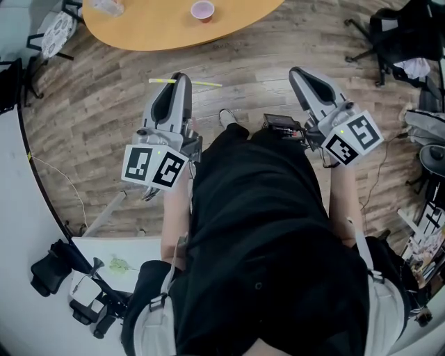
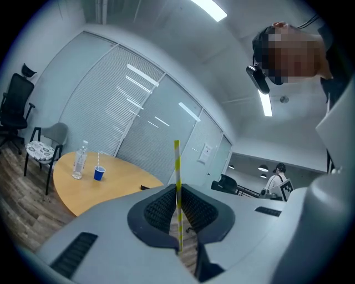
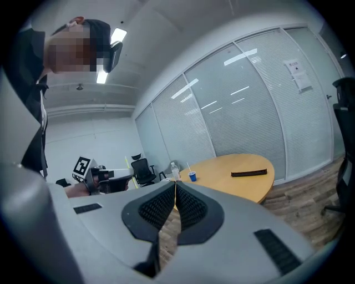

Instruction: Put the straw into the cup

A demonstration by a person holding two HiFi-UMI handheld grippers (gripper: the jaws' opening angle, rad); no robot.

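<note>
In the head view my left gripper [image 1: 179, 78] is shut on a yellow-and-white striped straw [image 1: 185, 83], which lies crosswise at its tips. Seen from the left gripper view, the straw [image 2: 177, 183] stands upright, pinched between the ribbed pads. My right gripper [image 1: 299, 71] is shut with nothing in it; its pads [image 3: 166, 206] meet. A small blue cup [image 2: 99, 173] holding its own straw stands on the round wooden table [image 2: 119, 186], far ahead of both grippers. The cup [image 3: 192, 177] also shows in the right gripper view, and the cup [image 1: 202, 10] sits at the top of the head view.
A clear water bottle [image 2: 80, 161] stands beside the cup. A long black object [image 3: 252, 173] lies on the table [image 3: 244, 183]. A chair with a patterned seat [image 1: 55, 31] is at the table's left, black office chairs [image 1: 389, 35] to the right. Wood floor lies between me and the table.
</note>
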